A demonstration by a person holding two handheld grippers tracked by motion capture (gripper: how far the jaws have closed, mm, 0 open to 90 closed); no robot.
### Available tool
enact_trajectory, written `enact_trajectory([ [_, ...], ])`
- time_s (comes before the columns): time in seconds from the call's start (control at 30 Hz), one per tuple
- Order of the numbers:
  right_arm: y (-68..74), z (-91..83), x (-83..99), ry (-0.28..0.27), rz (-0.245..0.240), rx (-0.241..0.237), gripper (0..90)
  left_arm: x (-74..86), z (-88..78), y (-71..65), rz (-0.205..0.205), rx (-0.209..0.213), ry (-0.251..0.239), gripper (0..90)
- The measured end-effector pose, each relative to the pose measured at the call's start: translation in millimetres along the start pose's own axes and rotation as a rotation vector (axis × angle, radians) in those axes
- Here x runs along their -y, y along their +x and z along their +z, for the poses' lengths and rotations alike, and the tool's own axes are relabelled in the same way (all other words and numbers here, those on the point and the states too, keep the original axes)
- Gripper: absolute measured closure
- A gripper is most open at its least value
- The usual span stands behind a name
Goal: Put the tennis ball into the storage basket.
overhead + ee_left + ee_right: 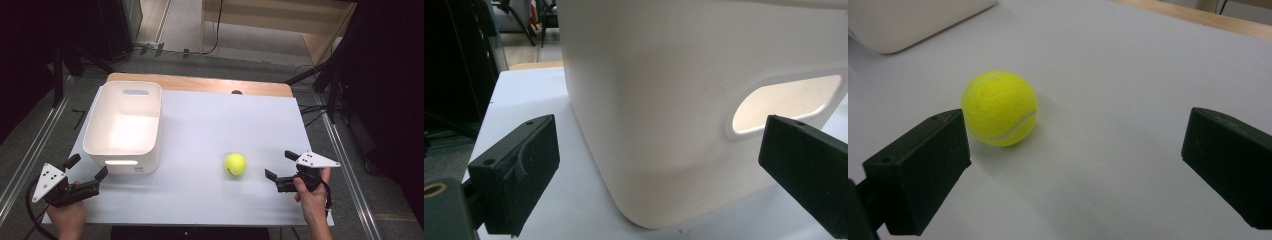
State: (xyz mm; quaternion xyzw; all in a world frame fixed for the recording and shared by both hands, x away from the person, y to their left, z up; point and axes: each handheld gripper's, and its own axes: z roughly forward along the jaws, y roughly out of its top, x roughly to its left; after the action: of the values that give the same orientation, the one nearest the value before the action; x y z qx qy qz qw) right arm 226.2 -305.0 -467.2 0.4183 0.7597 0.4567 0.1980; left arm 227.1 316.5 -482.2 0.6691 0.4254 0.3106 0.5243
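Right claw [281, 165] gapes near tennis ball [235, 164] on white tabletop [210, 125].

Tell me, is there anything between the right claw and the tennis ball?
Nothing: in the high view, bare white table separates the open right claw from the tennis ball. The right gripper view shows the same bare surface before the ball.

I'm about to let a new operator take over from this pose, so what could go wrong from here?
The tennis ball lies loose on the smooth white table, left of centre between the open right gripper; one jaw could nudge it and it may roll away. The open left gripper sits close to the white bin, so a forward push might shove the bin.
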Motion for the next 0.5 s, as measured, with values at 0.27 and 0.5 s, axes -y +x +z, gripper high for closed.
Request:
enact_trajectory([
  [0.27, 9.8, 12.8, -13.3, 0.038, -0.052, -0.040, 0.0, 0.0, 0.3, -0.2, -0.001, 0.001, -0.001, 2.9],
  [0.5, 17.6, 24.4, -21.1, 0.071, -0.079, -0.071, 0.0, 0.1, 0.2, -0.1, -0.003, 0.003, -0.003, 2.8],
])
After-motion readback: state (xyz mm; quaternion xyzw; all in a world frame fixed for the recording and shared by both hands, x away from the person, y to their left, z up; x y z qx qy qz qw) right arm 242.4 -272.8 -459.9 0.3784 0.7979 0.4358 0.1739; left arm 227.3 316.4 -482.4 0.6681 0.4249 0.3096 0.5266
